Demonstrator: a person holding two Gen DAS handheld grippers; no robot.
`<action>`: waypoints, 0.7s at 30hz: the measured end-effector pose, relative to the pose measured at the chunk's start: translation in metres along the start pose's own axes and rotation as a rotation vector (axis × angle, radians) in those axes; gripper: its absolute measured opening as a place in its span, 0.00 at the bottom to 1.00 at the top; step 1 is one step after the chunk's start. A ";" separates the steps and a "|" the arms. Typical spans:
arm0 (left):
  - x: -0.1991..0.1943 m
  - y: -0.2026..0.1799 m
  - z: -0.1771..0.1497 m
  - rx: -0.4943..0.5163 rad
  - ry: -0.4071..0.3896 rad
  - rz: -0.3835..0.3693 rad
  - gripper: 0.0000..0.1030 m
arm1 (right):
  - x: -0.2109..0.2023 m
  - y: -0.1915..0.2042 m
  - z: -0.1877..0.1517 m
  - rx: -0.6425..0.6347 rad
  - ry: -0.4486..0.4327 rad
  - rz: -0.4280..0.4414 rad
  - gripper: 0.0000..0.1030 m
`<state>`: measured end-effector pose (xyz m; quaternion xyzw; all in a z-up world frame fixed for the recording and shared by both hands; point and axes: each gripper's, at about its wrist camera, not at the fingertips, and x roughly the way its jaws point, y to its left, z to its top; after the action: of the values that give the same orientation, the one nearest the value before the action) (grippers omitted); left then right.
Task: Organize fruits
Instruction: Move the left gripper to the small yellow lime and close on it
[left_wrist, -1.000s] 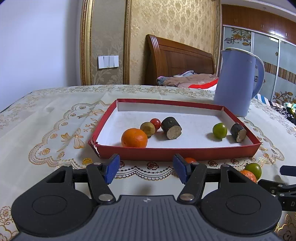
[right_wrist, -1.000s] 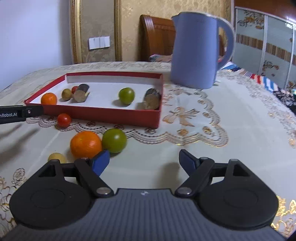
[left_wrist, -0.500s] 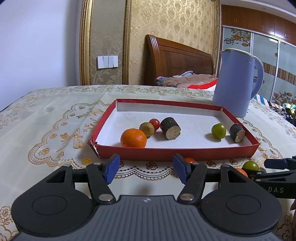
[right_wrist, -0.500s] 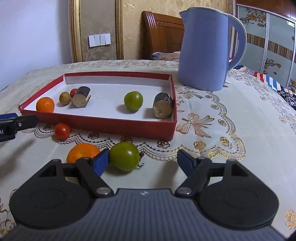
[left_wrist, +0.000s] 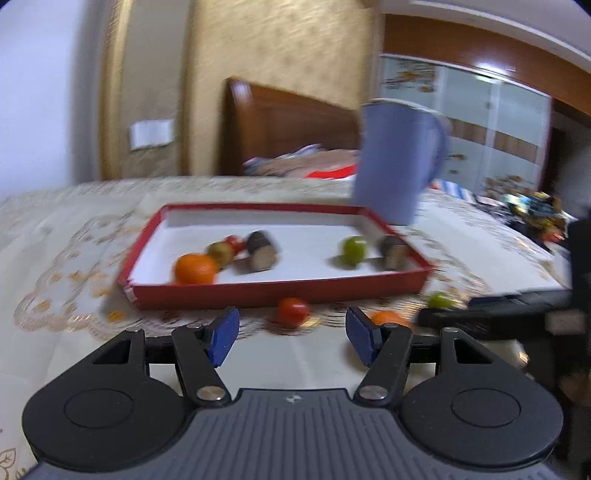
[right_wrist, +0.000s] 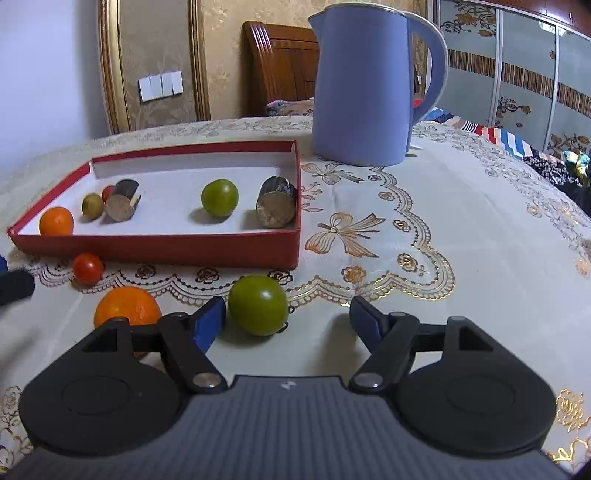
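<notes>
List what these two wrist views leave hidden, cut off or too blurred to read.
- Left wrist view: motion blur smears the fruit in the red tray, so the dark cylinders cannot be identified.
- Left wrist view: the right gripper is a dark blur; its fingers cannot be told apart.
- Right wrist view: the orange is partly hidden behind the gripper body.
- Right wrist view: the left gripper is cut off by the left edge.

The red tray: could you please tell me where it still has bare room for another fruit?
The red tray has free floor along its back wall and between the sawn dark piece and the green fruit. Its left front corner is crowded: orange, small brownish fruit, red tomato.
</notes>
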<state>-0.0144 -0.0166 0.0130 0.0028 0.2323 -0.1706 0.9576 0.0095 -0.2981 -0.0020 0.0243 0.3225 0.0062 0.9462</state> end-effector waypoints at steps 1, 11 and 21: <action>-0.003 -0.005 -0.002 0.026 0.000 -0.038 0.61 | 0.001 -0.001 0.000 0.005 0.004 0.008 0.74; 0.011 -0.037 -0.009 0.100 0.095 -0.088 0.62 | 0.001 -0.003 -0.001 0.021 0.005 0.025 0.75; 0.023 -0.049 -0.015 0.159 0.171 -0.061 0.62 | 0.001 0.001 -0.001 -0.006 0.012 0.009 0.77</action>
<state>-0.0180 -0.0684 -0.0073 0.0861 0.2990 -0.2166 0.9254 0.0097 -0.2968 -0.0036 0.0230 0.3280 0.0117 0.9443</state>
